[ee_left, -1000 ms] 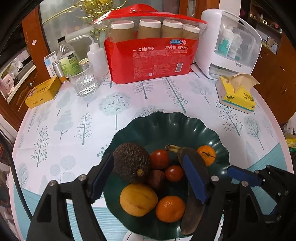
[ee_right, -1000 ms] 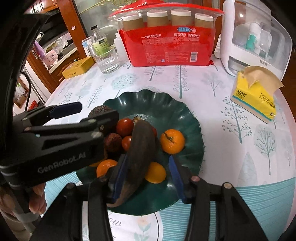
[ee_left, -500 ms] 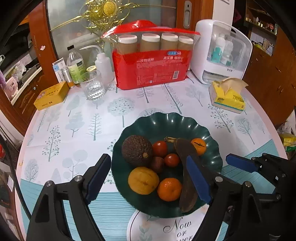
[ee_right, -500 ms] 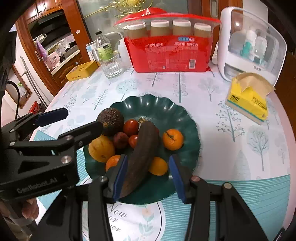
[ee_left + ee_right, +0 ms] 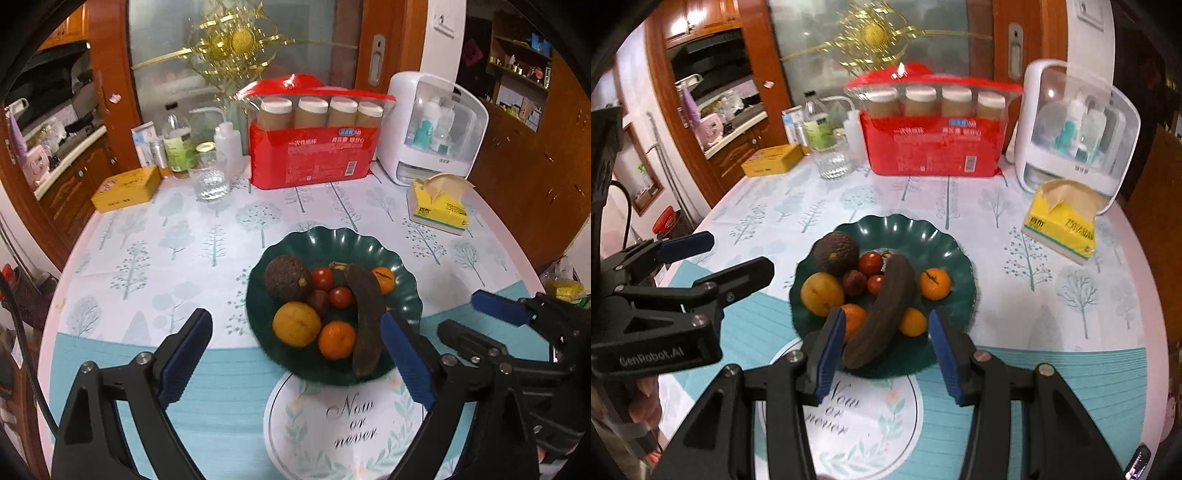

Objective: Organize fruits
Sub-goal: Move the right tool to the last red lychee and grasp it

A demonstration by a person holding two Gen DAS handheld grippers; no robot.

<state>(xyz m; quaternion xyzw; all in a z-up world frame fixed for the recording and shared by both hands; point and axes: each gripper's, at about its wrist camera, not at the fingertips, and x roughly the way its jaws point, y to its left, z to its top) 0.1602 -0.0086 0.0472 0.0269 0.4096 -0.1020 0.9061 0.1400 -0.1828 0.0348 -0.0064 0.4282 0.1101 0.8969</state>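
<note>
Green plate near the worktop's front edge holds fruit; left tongs and right tongs are both opening, empty.

Clutter sitting along the table's far edge

A red pack of paper cups is standing beside a white cabinet; a tissue pack, a glass and a yellow tin are resting on the tree-print tablecloth.
</note>
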